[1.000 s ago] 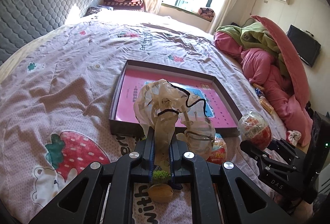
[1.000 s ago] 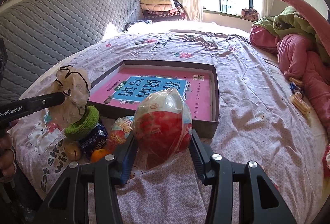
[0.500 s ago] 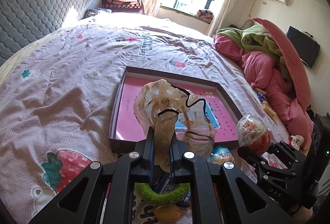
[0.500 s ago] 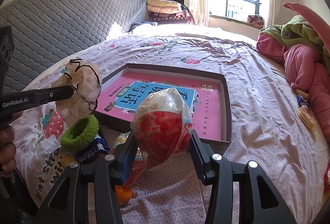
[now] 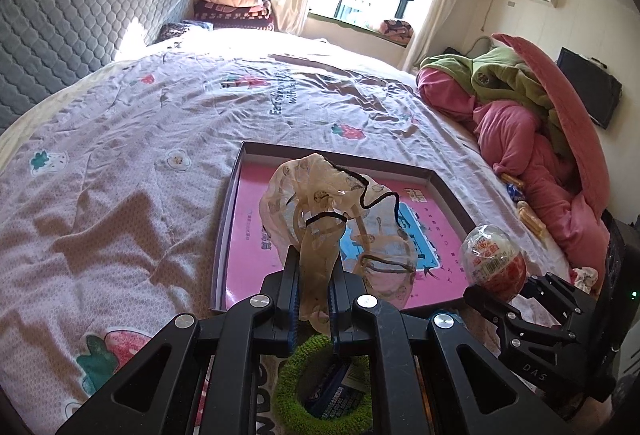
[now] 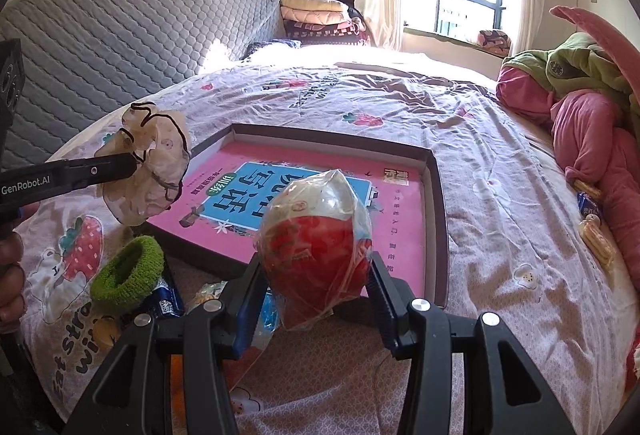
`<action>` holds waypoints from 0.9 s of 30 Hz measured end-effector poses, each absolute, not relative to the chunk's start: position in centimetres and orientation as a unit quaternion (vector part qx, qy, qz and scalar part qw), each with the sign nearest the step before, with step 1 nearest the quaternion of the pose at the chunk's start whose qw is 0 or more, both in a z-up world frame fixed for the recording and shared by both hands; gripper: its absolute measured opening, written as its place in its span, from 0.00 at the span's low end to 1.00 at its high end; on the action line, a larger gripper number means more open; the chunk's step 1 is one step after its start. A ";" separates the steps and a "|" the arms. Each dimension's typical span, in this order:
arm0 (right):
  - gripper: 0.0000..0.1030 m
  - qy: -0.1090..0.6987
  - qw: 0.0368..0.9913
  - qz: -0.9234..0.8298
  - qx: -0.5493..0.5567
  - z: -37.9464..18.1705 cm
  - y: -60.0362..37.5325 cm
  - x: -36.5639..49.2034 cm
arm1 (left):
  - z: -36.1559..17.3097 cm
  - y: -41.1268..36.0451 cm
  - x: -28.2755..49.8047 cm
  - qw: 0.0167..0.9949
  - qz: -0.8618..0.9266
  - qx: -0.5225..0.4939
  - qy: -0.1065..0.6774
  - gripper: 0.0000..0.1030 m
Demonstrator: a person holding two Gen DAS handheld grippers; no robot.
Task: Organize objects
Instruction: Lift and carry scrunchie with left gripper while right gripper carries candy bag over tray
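- My left hand-held gripper (image 5: 314, 291) is clamped on the beige sheer scrunchie (image 5: 320, 195), which hangs in the air over the near left corner of the pink-lined box lid (image 5: 448, 191) lying on the bed (image 5: 120, 163).
- My right hand-held gripper (image 6: 316, 287) is clamped around a plastic-wrapped red-and-white toy egg (image 6: 316, 239), held above the lid's near edge, not yet inside it.
- I judge the step in hand to be carrying both items into the lid, so I would push each one forward past the near wall before lowering; letting go too early would drop them on the leftover pile.
- That pile sits just below: a green terry hair tie (image 6: 128, 275) on top of a blue snack packet (image 6: 166, 301), with a small yellowish fruit (image 6: 105, 331) beside them.
- The scrunchie is limp; I would lower it until the fabric rests on the pink floor, then part the jaws, so it does not snag on the pads.
- The egg is round and its wrap looks slick; I would set it down right onto the floor near a wall of the lid, since it may roll.
- I would keep the two grippers well apart, left item left, right item right.
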State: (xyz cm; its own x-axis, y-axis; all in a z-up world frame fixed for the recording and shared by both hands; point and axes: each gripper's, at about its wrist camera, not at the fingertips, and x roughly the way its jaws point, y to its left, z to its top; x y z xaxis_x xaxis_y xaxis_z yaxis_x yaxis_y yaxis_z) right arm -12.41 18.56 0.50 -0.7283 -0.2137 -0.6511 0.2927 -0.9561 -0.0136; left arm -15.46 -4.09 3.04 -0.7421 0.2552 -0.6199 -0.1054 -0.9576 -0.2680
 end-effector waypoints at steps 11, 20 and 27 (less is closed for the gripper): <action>0.48 0.052 0.125 -0.928 0.346 0.3 19.2 -14.9 | 2.0 -4.1 -17.8 0.097 0.924 -0.353 -0.107 0.11; 0.48 0.052 0.108 -0.923 0.365 -0.6 20.1 -16.7 | 0.5 -4.0 -19.3 0.095 0.920 -0.365 -0.107 0.11; 0.48 0.037 0.098 -0.918 0.384 -1.7 20.9 -17.1 | -0.2 -4.4 -19.6 0.090 0.917 -0.373 -0.110 0.11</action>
